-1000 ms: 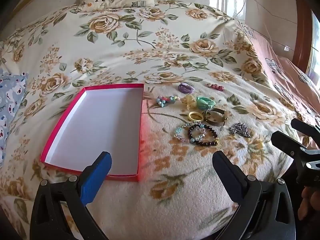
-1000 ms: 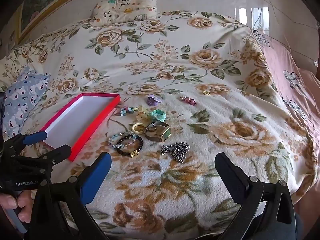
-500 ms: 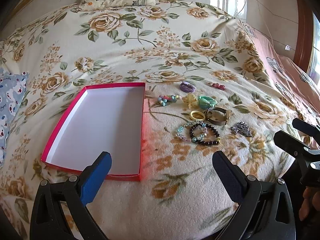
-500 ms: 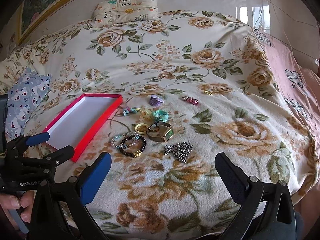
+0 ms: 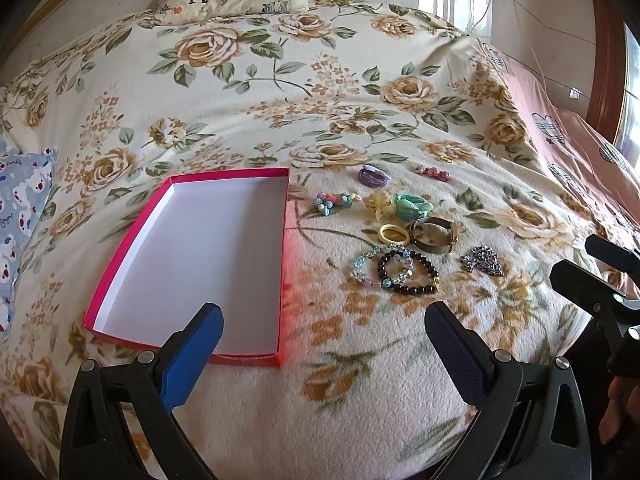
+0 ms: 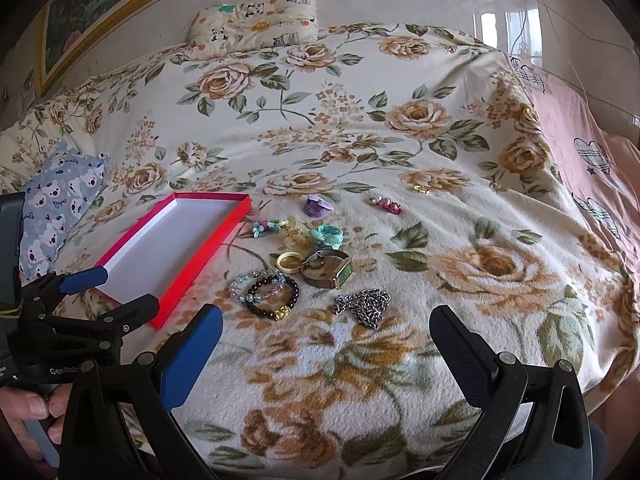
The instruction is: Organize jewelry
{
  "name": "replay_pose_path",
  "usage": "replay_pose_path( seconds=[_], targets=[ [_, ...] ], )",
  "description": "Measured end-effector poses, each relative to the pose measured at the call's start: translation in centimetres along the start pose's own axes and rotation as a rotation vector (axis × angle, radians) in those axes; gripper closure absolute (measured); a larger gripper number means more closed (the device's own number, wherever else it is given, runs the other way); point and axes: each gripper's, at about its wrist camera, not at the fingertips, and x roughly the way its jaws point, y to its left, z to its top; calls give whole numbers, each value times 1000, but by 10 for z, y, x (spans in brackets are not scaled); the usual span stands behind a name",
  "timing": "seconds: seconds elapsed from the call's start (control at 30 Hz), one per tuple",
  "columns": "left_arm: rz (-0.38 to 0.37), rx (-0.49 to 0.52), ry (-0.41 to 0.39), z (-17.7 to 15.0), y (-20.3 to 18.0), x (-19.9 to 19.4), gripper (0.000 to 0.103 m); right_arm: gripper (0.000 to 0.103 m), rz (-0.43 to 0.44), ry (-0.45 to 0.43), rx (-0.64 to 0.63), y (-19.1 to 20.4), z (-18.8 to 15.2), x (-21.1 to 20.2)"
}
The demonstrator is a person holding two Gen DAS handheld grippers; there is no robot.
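Both hand-held grippers, left [image 5: 322, 354] and right [image 6: 326, 354], gape empty; overlapping bracelets [image 6: 266, 290] (tangled) may lift together.

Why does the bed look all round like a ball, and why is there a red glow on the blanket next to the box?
Left wrist view: the fisheye lens bends the flat bed into a dome, and corners go black; the red box tints the blanket pinkish beside its wall. Right wrist view: same bulge, with window glare on the shiny wall; the jewelry stays fairly sharp.
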Motion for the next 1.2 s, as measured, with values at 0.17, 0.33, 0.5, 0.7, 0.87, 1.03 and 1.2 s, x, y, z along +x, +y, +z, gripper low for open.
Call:
replay_pose_path(
  seconds=[0.17,0.33,0.5,0.7,0.87,1.03,1.2],
  targets=[
    [3,2,2,1,0,1,1,0,7,-5,0,1,2,-1],
    [7,5,4,2,-1,2,1,0,13,-3,6,1,2,0],
    [8,6,6,2,-1,3,1,0,17,-1,11,0,3,1],
    [6,14,11,7,-5,9,1,0,22,10,24,-2,2,6],
    [0,22,19,12,-5,18,2,0,31,27,39,-8,3,14],
    [-12,28,38,19,-2,30,8,0,42,41,55,-13,7,22],
    [-17,34,81,29,1,50,20,2,60,65,75,-18,12,35]
  ],
)
